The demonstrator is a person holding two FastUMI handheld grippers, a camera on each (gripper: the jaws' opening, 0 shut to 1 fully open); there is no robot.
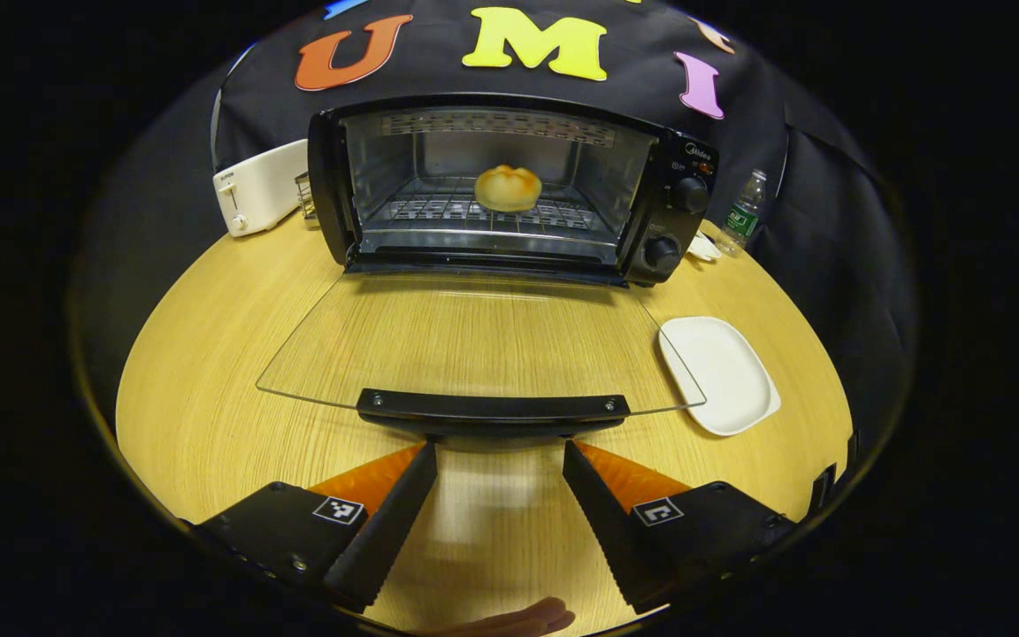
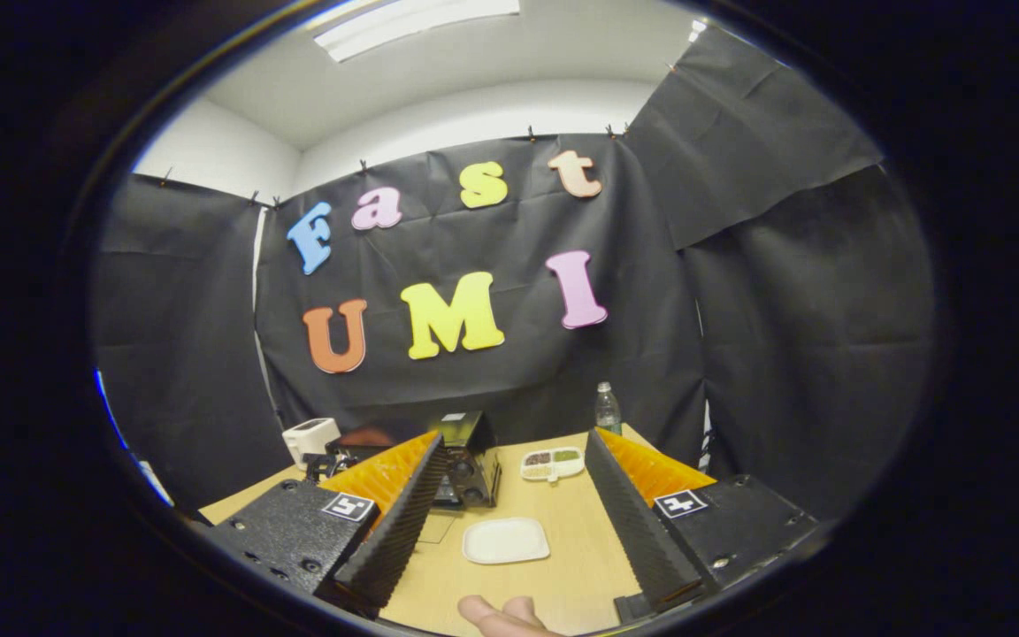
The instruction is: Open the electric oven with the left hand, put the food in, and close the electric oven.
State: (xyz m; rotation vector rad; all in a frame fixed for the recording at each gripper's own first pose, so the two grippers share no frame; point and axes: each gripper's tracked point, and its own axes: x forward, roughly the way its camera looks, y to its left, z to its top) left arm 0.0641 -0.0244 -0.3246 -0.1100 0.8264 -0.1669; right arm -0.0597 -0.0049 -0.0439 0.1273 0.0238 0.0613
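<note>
The black electric oven (image 1: 509, 190) stands at the back of the wooden table with its glass door (image 1: 474, 341) folded flat down. A golden bread roll (image 1: 508, 188) rests on the wire rack inside. My left gripper (image 1: 499, 460) is open, its fingertips just short of the door's black handle (image 1: 492, 407), with nothing between them. In the right gripper view, my right gripper (image 2: 514, 469) is held high and open, empty, far back from the oven (image 2: 467, 460).
An empty white plate (image 1: 720, 373) lies right of the door, and shows again as the plate (image 2: 506, 540) in the right gripper view. A white toaster (image 1: 257, 186) stands left of the oven, a water bottle (image 1: 744, 212) to its right. A small divided dish (image 2: 552, 463) sits farther back.
</note>
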